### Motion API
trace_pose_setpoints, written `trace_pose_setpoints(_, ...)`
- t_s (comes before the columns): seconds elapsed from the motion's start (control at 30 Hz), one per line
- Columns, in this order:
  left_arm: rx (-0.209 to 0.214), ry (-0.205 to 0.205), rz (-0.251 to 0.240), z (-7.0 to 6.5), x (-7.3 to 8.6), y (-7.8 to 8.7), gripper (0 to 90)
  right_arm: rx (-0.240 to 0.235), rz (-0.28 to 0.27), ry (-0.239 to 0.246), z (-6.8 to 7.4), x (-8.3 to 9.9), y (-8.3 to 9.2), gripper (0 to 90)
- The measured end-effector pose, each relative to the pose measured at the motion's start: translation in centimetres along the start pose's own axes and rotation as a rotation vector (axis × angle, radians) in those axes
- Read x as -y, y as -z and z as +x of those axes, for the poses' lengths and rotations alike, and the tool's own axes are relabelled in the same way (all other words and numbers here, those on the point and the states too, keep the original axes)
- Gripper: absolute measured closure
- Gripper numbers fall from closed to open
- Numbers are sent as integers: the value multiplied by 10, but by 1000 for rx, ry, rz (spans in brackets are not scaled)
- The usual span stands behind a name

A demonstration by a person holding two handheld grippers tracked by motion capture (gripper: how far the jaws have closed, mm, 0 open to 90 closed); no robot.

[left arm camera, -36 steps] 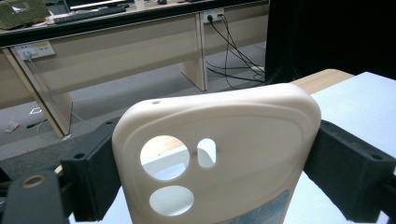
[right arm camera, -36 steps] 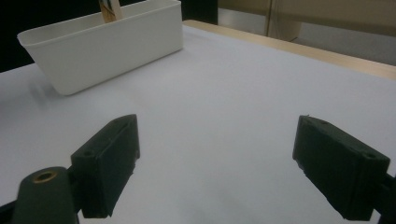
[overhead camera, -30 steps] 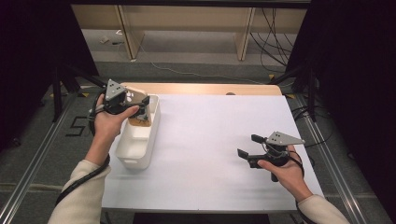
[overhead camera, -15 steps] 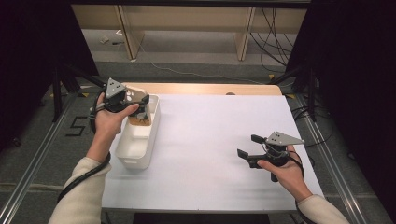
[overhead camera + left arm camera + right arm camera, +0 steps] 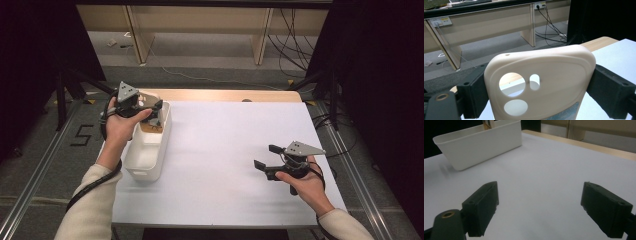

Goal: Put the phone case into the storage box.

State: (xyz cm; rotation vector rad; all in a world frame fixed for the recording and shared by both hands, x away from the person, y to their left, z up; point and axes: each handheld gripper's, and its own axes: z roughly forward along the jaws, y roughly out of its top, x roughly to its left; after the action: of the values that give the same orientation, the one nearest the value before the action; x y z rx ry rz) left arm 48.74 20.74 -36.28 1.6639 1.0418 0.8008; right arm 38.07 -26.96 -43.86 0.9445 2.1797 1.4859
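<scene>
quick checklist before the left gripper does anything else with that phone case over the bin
1. Grip: phone case sits between the left gripper's jaws, both pads against its edges: ok.
2. Position: case held over the far end of the white bin: ok.
3. Bin upright on the white table: ok.
4. What lies in the bin under the case: cannot tell.
5. Right gripper open, holding nothing, well apart from the bin: ok.

Left tongs [image 5: 152, 111] clamped, right tongs [image 5: 268, 156] spread wide.
</scene>
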Motion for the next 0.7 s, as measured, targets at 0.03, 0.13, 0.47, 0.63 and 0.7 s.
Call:
trace_pose_setpoints(0.03,-3,1,1,0,0,-1,115,0,1,0,0,0,0,156)
trace_pose_setpoints(0.13,-3,1,5,0,-1,-3,115,0,3,0,0,0,0,156)
trace_pose_setpoints(0.47,-8,6,11,3,-2,-7,115,-1,1,1,0,0,0,156)
trace_pose_setpoints(0.63,-11,10,16,3,-4,-10,115,-1,0,0,0,0,0,156)
trace_pose_setpoints(0.7,-11,10,19,4,-4,-12,115,-1,0,0,0,0,0,156)
